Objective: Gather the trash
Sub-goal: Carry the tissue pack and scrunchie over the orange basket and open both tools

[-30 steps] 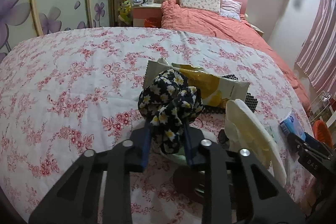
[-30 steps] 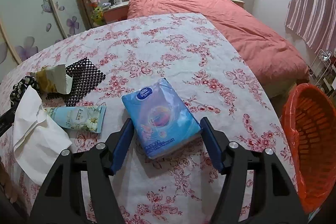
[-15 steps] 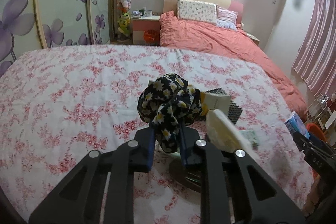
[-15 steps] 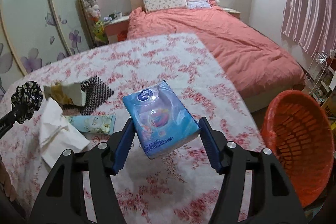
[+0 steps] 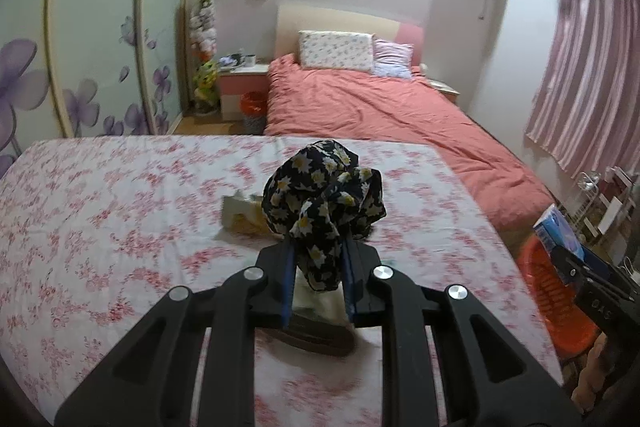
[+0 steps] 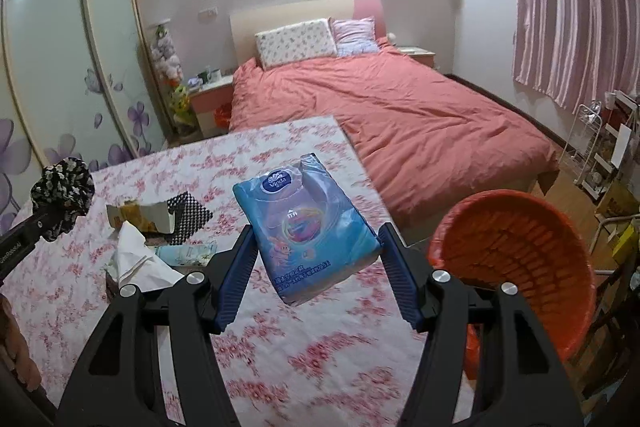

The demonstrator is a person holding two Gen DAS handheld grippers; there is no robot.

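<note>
My left gripper point(image 5: 318, 277) is shut on a black daisy-print scrunchie point(image 5: 324, 201) and holds it above the floral tablecloth point(image 5: 120, 219). It also shows in the right wrist view point(image 6: 62, 197). My right gripper point(image 6: 316, 259) is shut on a blue tissue pack point(image 6: 306, 227), held in the air left of the orange basket point(image 6: 516, 267). The pack point(image 5: 558, 233) and the basket point(image 5: 554, 303) also show at the right edge of the left wrist view.
On the table lie a torn yellow wrapper point(image 6: 140, 219), a black dotted mat point(image 6: 188, 221), a white tissue point(image 6: 138, 261) and a green packet point(image 6: 186, 253). A bed with a red cover point(image 6: 400, 123) stands behind. A wire rack point(image 6: 596, 155) stands at the right.
Both grippers have risen with their loads. The right one has moved toward the orange basket, which now looms larger. The left one has lifted the scrunchie clear of the table.
</note>
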